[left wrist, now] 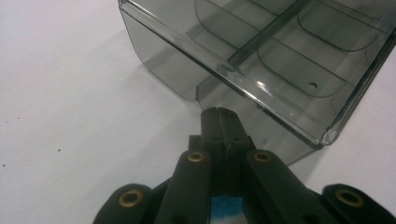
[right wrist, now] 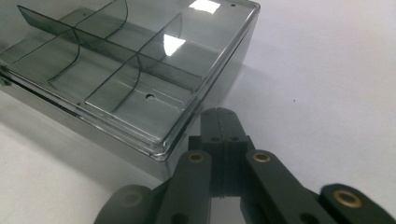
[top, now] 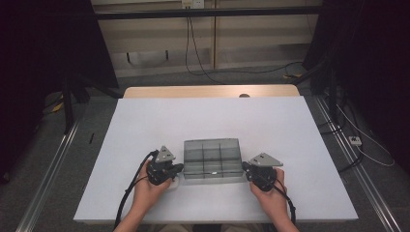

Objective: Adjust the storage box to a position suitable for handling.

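Note:
A smoky transparent compartment box (top: 212,160) with its lid shut lies on the white table near the front edge. My left gripper (top: 180,168) rests at the box's left front corner, jaws shut with nothing between them. In the left gripper view its fingertips (left wrist: 219,114) almost touch the box wall (left wrist: 177,74). My right gripper (top: 244,167) sits at the box's right front corner, also shut and empty. In the right gripper view its tips (right wrist: 220,114) lie beside the box corner (right wrist: 163,149); dividers show through the lid.
The white table (top: 145,121) has open surface behind and to both sides of the box. A wooden strip (top: 208,91) runs along the far edge. Cables lie on the floor (top: 358,140) to the right.

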Available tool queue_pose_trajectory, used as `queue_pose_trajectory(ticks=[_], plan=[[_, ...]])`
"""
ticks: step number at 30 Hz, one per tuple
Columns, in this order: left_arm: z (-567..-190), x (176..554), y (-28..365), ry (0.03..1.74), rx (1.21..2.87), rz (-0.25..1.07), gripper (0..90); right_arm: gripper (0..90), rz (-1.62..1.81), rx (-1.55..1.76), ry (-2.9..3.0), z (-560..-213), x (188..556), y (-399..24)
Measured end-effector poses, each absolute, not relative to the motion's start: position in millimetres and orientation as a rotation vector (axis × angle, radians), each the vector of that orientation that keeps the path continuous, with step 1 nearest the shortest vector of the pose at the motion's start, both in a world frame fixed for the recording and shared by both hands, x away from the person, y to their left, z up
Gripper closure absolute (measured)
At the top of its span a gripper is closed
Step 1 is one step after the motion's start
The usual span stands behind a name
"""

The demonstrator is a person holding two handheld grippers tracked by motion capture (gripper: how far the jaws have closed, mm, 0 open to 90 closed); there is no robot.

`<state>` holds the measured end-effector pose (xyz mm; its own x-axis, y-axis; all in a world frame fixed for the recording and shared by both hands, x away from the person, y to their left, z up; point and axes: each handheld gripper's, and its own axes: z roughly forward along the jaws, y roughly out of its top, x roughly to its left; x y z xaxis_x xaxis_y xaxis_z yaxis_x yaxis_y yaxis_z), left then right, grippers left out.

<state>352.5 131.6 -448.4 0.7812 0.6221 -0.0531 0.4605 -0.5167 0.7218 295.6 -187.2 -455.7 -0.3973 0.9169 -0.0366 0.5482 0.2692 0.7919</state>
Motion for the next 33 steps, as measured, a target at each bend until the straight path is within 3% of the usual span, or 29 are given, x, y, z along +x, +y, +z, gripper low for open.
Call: queue_pose_trajectory(ticks=[33], plan=[[-448.3, 349.8, 128.8, 0.792, 2.207, 0.257, 90.0, 90.0, 1.006, 1.316, 2.044, -456.9, 283.3, -194.1]])
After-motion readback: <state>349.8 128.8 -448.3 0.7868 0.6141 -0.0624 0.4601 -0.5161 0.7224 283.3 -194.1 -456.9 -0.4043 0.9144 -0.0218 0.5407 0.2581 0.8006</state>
